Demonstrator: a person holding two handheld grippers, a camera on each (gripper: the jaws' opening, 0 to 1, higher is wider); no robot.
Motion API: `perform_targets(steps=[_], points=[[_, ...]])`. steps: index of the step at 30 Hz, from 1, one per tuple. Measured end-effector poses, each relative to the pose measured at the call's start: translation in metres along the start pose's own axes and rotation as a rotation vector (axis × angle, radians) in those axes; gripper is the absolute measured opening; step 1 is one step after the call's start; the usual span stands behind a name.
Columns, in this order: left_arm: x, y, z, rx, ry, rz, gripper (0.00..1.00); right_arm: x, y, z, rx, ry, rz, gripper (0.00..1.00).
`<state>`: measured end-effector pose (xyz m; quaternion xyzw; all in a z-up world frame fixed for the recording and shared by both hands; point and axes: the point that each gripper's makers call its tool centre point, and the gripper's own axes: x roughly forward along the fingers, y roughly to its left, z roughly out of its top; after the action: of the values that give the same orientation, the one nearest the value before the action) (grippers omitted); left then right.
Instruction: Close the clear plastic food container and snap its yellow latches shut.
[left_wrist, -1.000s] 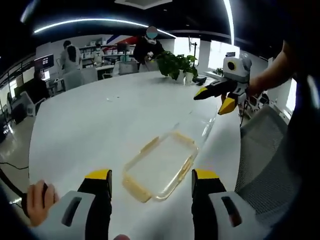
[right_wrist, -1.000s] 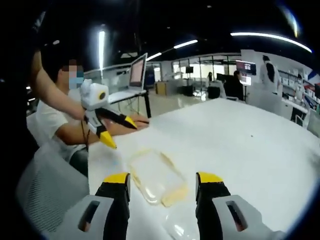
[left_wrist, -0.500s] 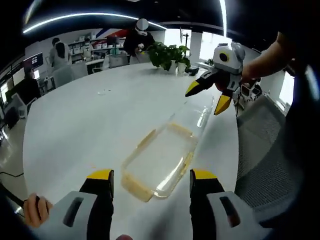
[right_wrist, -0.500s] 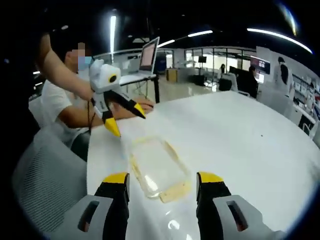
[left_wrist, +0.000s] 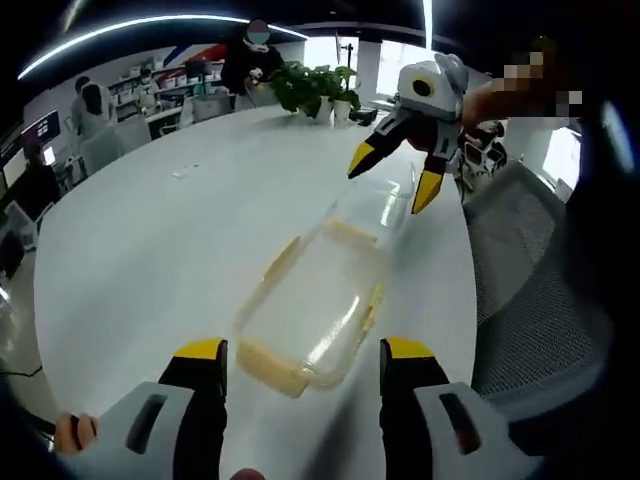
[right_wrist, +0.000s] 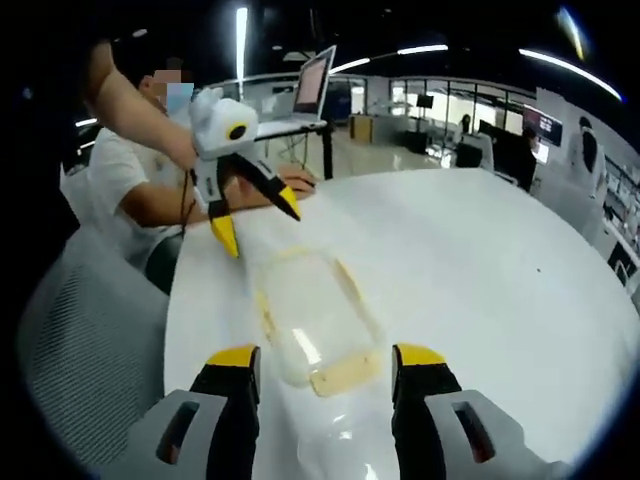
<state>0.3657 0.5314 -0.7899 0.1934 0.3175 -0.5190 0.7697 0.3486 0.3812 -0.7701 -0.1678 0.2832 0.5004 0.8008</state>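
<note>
Two grippers face each other across a clear plastic food container (left_wrist: 318, 300) that lies on a white round table (left_wrist: 150, 240), near the table's edge beside a grey mesh chair (left_wrist: 530, 300). In the left gripper view, the left gripper (left_wrist: 302, 362) hangs low over the table with its yellow-tipped jaws spread wide, the near short end of the container lying between and just beyond the tips, with no contact visible. The container is long and shallow, with yellow latches (left_wrist: 272, 368) along its rim; the one at the near end looks folded outward. At the far end a clear lid (left_wrist: 385, 208) stands tilted up from the container, and the right gripper (left_wrist: 390, 176) hovers just above it, its jaws parted and pointing down, held by a hand (left_wrist: 490, 100). In the right gripper view, the right gripper (right_wrist: 327, 360) also has its jaws spread, with the container (right_wrist: 310, 318) lying beyond them and a yellow latch (right_wrist: 345, 374) at its near end; the left gripper (right_wrist: 256, 218) hangs open-jawed over the far end. A potted plant (left_wrist: 315, 90) stands at the far side of the table, and a laptop (right_wrist: 312, 88) sits on a desk behind a seated person (right_wrist: 135, 170).
</note>
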Motion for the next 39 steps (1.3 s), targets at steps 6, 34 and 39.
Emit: perform_targets(steps=[6, 34, 39], points=[[0.005, 0.002, -0.002, 0.019, 0.029, -0.017, 0.61, 0.006, 0.001, -0.004, -0.019, 0.033, 0.025, 0.52], [0.015, 0.01, -0.026, 0.174, 0.165, -0.049, 0.61, 0.029, -0.003, -0.024, -0.15, 0.205, 0.058, 0.48], [0.017, 0.007, -0.028, 0.2, 0.179, -0.068, 0.58, 0.033, -0.004, -0.03, -0.175, 0.247, 0.057, 0.47]])
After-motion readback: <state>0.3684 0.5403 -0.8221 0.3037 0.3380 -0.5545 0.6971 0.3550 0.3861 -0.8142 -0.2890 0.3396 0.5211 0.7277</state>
